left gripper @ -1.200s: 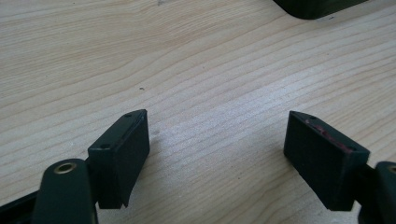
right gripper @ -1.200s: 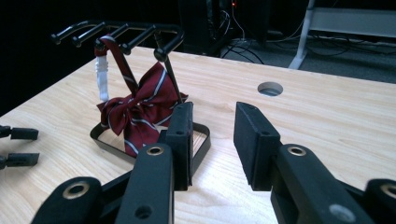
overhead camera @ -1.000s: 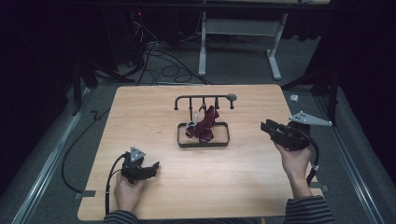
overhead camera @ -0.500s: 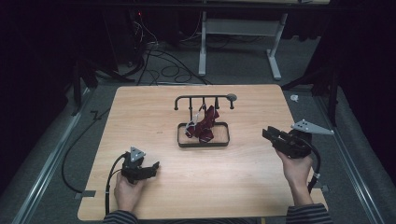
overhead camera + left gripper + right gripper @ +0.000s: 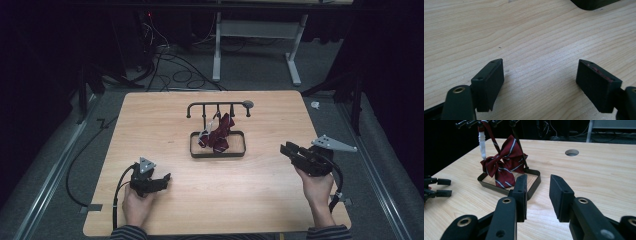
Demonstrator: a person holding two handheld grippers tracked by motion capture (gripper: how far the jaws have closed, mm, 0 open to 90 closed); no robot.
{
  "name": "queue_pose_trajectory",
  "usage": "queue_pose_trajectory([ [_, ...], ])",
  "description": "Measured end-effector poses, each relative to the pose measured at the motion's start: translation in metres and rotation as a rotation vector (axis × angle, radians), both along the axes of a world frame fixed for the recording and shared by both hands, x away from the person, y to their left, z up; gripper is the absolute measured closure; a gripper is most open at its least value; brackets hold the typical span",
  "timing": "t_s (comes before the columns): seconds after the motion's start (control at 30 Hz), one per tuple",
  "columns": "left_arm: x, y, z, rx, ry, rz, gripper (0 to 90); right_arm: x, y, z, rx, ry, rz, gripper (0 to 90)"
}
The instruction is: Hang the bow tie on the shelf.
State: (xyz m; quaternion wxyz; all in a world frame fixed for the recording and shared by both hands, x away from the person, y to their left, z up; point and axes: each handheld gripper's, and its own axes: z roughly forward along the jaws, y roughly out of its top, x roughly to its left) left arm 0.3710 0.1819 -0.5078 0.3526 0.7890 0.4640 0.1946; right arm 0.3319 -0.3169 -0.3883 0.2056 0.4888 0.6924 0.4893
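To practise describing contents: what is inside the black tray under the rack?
A red striped bow tie hangs from the rack into the tray. Bare wooden floor shows beside it; the floor beneath is covered.

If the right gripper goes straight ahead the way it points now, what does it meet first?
Most likely the black tray under the red striped bow tie; the right gripper aims at its near corner, over bare table.

Striped sleeves [image 5: 129, 232], black hand-held gripper [image 5: 292, 150], grey plate [image 5: 334, 144]
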Motion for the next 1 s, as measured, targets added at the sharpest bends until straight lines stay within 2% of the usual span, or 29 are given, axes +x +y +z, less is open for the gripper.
queue_pose_trajectory([
  [0.67,0.000,0.000,0.000,-0.003,-0.001,0.000,22.9,-0.011,0.013,-0.028,0.016,0.040,0.033,69.0],
  [1.0,0.000,0.000,0.000,-0.002,-0.002,0.001,22.9,-0.009,0.021,-0.046,0.029,0.083,0.050,69.0],
])
